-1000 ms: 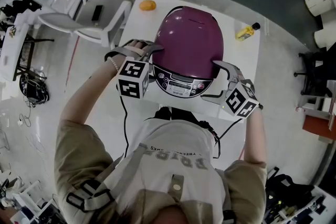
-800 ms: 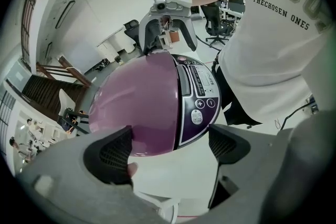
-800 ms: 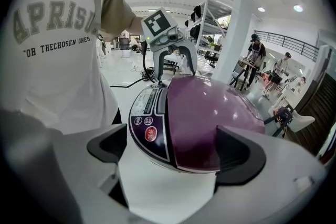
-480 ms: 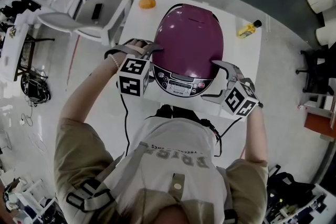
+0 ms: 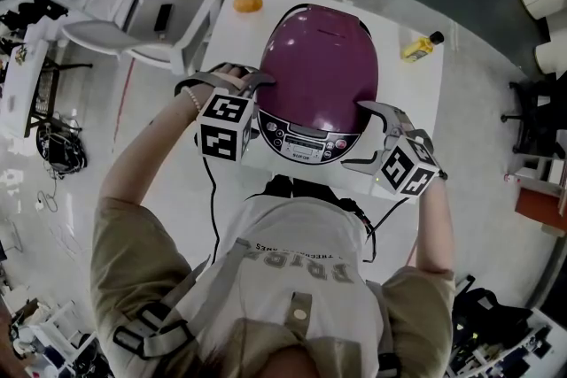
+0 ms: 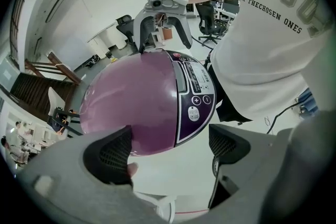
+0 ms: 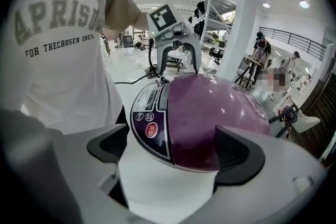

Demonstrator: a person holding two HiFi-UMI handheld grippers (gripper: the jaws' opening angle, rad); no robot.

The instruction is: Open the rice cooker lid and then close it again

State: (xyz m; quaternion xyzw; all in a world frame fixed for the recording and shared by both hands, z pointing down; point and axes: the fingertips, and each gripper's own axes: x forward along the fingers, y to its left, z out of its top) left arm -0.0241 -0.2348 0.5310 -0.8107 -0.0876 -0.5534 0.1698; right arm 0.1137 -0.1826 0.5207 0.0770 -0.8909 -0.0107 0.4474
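Two grippers flank a purple rice cooker point(image 5: 319, 71) that sits in the middle of the white surface point(image 5: 418, 97). Its domed lid point(image 5: 321, 49) is down. The control panel point(image 5: 301, 142) faces the person.

Head view: left gripper point(image 5: 259, 102) at the cooker's left flank, right gripper point(image 5: 359, 135) at its right flank, both level with the panel end. Only this view shows the far edge of the surface, with an orange round item point(image 5: 248, 4) at the left corner and a yellow bottle point(image 5: 416, 50) lying at the right. A white chair point(image 5: 151, 35) stands beside the surface.

Left gripper view: jaws spread wide, nothing clamped. The cooker's side fills the gap ahead. One pad overlaps the lid's rim, but contact cannot be told. The panel buttons are legible here as round keys.

Right gripper view: jaws likewise released, with the cooker's other flank ahead. People stand at a distant bench, seen in no other view.
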